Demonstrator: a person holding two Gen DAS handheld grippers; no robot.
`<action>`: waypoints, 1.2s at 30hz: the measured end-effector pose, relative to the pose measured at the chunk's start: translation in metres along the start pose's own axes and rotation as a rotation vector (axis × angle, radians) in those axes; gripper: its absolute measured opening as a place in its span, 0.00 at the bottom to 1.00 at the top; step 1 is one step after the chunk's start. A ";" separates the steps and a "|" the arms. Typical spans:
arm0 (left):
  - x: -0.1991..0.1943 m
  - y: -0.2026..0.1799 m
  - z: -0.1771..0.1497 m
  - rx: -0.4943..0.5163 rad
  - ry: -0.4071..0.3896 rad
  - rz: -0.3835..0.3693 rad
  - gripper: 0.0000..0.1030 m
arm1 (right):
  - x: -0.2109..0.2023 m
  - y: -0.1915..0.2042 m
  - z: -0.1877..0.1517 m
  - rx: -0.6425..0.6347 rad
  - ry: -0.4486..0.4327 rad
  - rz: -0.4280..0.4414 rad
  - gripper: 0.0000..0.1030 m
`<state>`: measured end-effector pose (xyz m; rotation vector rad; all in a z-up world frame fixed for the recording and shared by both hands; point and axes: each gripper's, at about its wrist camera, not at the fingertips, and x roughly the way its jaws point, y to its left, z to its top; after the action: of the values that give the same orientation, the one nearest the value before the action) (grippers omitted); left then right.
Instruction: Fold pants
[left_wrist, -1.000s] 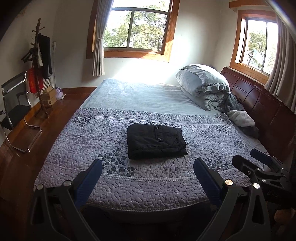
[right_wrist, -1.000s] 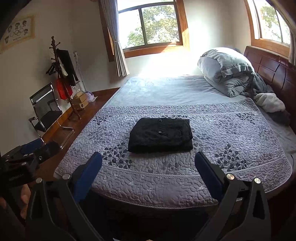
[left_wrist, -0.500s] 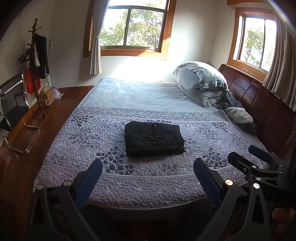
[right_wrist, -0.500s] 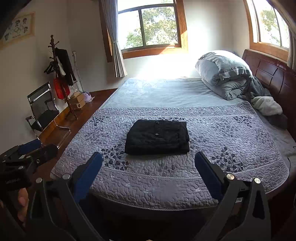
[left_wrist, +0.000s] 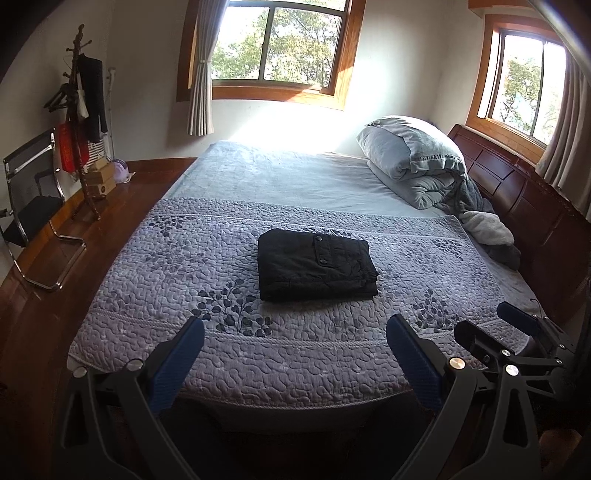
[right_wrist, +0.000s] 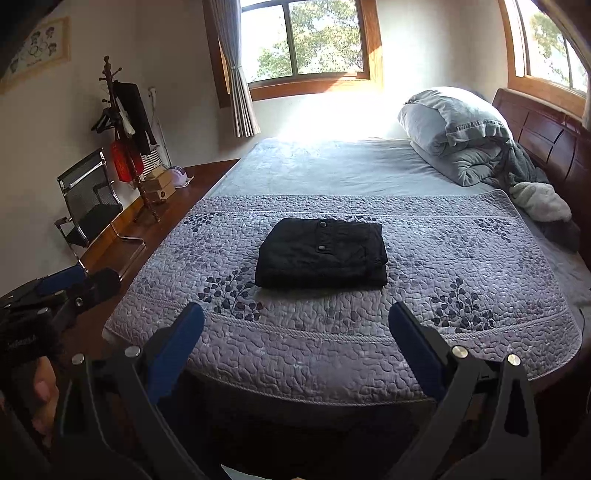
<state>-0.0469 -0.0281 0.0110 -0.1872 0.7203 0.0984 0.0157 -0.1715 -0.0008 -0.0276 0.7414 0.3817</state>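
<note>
With the black pants (left_wrist: 316, 266) folded mid-frame on the bed (left_wrist: 295, 354), probably finished, both hand-held grippers (left_wrist: 295, 354) (right_wrist: 295, 347) hang wide open, empty.

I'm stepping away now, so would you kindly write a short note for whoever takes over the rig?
Left tongs: open, holding nothing, back from the foot of the bed.
Right tongs: open, holding nothing, beside the left.
Pants: a neat folded black stack in the middle of the quilt, touched by neither.
Done: the fold looks finished.
Left: probably nothing; check the edges if you like.
</note>
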 end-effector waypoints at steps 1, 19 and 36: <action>0.000 0.000 0.000 0.001 -0.002 0.002 0.97 | 0.001 -0.001 0.000 -0.001 0.002 -0.001 0.97; 0.007 -0.009 -0.001 0.023 -0.009 0.018 0.96 | 0.006 -0.003 0.003 0.002 0.003 0.000 0.97; 0.004 -0.002 -0.002 0.006 -0.027 0.008 0.96 | 0.005 -0.006 0.006 0.009 -0.006 -0.010 0.97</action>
<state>-0.0447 -0.0305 0.0068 -0.1773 0.6942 0.1064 0.0252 -0.1747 -0.0003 -0.0219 0.7364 0.3688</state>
